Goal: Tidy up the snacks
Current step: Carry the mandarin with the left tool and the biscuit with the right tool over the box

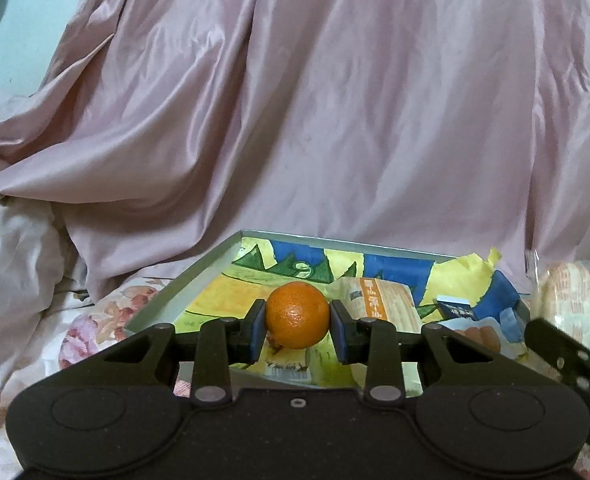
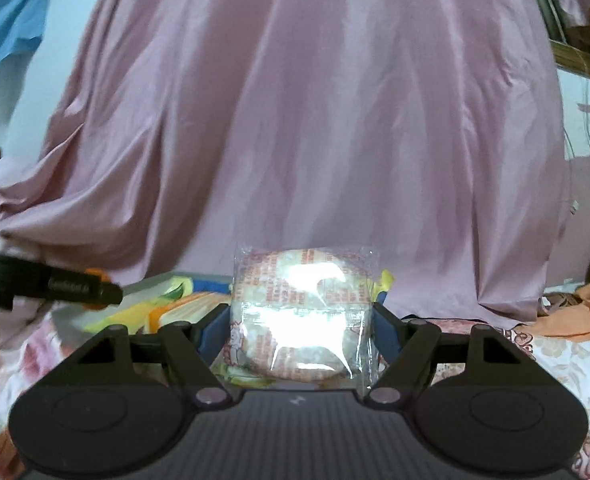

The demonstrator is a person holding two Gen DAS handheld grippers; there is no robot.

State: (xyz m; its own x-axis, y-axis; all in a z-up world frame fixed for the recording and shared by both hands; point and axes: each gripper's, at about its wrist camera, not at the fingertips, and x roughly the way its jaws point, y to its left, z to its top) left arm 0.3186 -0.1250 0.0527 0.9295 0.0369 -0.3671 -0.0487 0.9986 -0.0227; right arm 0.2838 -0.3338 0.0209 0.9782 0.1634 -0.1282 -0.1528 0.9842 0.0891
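Note:
My left gripper (image 1: 297, 330) is shut on an orange (image 1: 297, 314) and holds it over the near part of a grey tray (image 1: 183, 280) lined with yellow, blue and green paper. In the tray lie a wrapped rice cracker (image 1: 383, 300), a small dark blue packet (image 1: 457, 309) and a sausage pack (image 1: 481, 332). My right gripper (image 2: 301, 330) is shut on a round rice cracker in clear wrap (image 2: 301, 312), held above the tray's right side; the same cracker shows in the left wrist view (image 1: 571, 294). The right gripper's body (image 1: 567, 356) shows at the right edge of that view.
The tray (image 2: 147, 284) rests on a floral bedsheet (image 1: 95, 320). A large pink draped cloth (image 1: 315, 120) rises just behind it. An orange cloth (image 2: 575, 312) lies at the right. The left gripper (image 2: 55, 280) with the orange shows at the left of the right wrist view.

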